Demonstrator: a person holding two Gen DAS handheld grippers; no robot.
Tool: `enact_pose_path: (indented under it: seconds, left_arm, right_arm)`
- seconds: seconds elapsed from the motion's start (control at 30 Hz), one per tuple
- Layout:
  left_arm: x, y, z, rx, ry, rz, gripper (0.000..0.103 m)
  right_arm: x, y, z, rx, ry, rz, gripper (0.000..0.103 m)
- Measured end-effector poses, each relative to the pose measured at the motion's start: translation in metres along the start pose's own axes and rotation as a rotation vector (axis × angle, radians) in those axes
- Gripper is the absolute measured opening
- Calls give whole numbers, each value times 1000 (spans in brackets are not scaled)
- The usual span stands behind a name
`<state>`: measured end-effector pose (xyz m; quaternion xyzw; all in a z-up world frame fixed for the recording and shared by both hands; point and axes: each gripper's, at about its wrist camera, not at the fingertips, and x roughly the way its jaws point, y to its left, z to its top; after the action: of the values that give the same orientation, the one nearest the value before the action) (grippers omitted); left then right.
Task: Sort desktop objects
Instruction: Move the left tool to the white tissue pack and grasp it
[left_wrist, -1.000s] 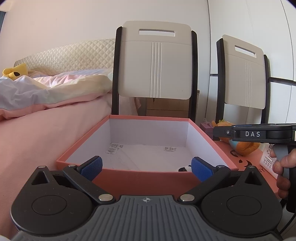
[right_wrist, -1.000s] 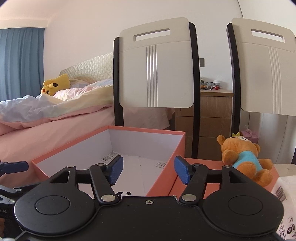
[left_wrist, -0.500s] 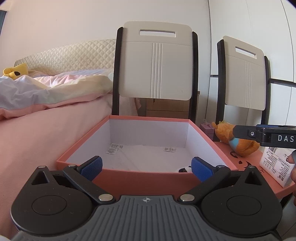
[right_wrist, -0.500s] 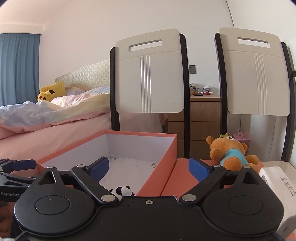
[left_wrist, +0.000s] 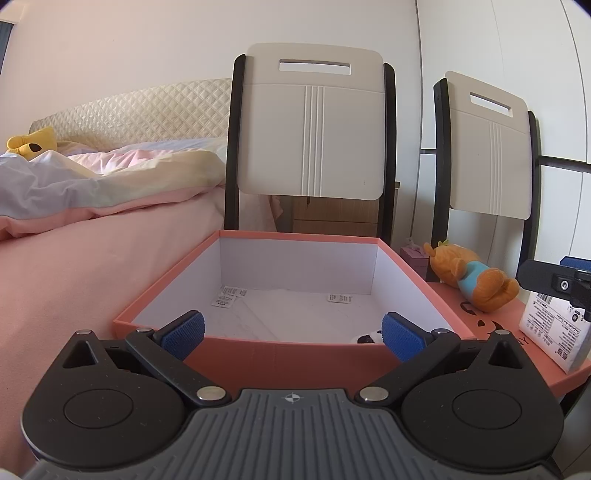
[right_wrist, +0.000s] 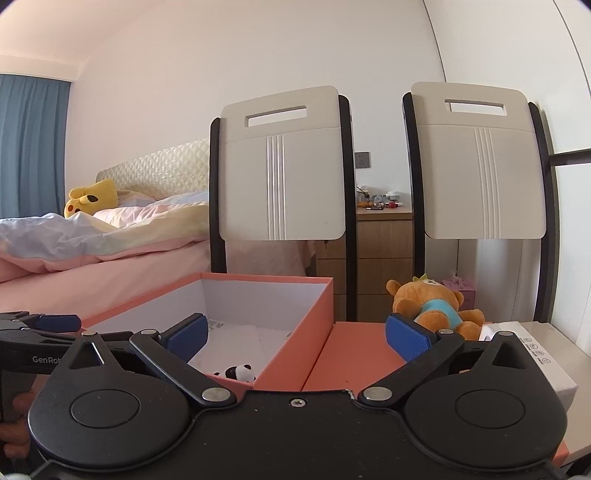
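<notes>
An open pink box (left_wrist: 288, 240) with a white inside stands in front of my left gripper (left_wrist: 293, 335), which is open and empty at the box's near wall. A small panda toy (right_wrist: 239, 372) lies in the box's near right corner; it also shows in the left wrist view (left_wrist: 365, 338). An orange bear plush (right_wrist: 432, 309) in a blue shirt lies on the pink lid (right_wrist: 354, 354) right of the box. A white labelled packet (left_wrist: 554, 332) stands at the lid's right end. My right gripper (right_wrist: 295, 338) is open and empty, above the box's right wall and the lid.
Two folding chairs (right_wrist: 280, 184) stand behind the box. A bed with pink bedding (left_wrist: 92, 258) lies to the left, with a yellow plush (right_wrist: 90, 195) on it. A wooden drawer unit (right_wrist: 380, 258) stands behind the chairs. The right gripper's body (left_wrist: 554, 284) shows at the left view's right edge.
My right gripper has opened wider and moved right, away from the box, leaving the panda toy inside it. The left gripper has stayed still.
</notes>
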<state>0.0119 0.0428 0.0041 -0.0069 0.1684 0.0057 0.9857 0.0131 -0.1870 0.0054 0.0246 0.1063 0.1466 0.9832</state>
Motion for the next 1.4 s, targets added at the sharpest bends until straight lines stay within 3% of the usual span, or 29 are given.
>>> enact_pose_path:
  seconds: [0.5,0.87,1.2,1.4]
  left_arm:
    - [-4,-10,-2,10,-4,2,103]
    - [-10,-44,-7,51,-9,-37,103]
    - [-13,-104,-7,58,-6,-169,103]
    - [-11,-161,-13,84,-5,-296,103]
  right_arm:
    - [-28,-8,-4,33,-53,-36,102]
    - [-56,-27,-5,35,-98,-82,102]
    - [-102,-74,-10,83,-154,-238,102]
    - [-134,-114,-17,125,-200,-370,102]
